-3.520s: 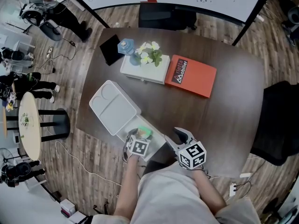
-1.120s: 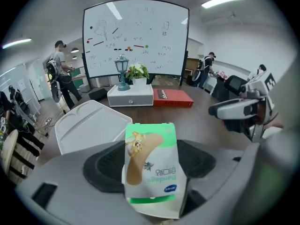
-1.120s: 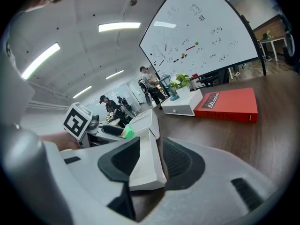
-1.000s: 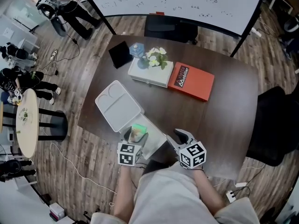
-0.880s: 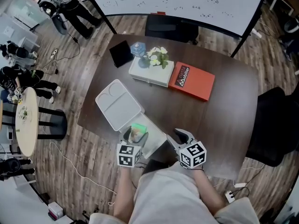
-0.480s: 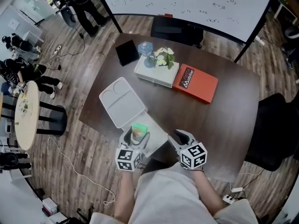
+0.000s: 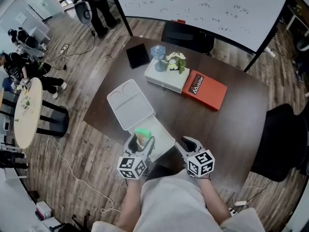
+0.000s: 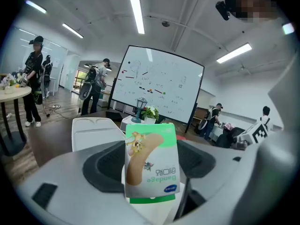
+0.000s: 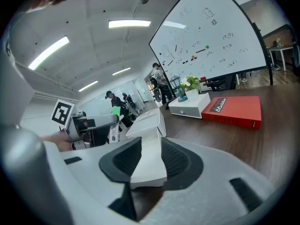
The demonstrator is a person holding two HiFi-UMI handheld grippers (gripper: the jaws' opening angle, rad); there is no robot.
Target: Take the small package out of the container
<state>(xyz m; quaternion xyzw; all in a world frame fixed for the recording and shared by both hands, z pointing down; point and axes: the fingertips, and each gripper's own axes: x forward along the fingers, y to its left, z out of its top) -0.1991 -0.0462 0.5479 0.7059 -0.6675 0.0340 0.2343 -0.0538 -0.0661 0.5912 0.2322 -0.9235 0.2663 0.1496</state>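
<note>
While the left gripper (image 7: 140,147) pinches the package (image 8: 151,165) by its lower edge, the pack stands upright over the open container (image 7: 164,139).
With the right gripper (image 9: 147,159) having just been closing its jaws on the container's near wall, which stands between its pads, that hold should steady the box; the pack looks thin and light, so I would keep the pinch firm and carry it sideways to bare table (image 7: 231,124). It is a flat white sachet with a green top band, a tan bandage strip and upside-down print.
</note>
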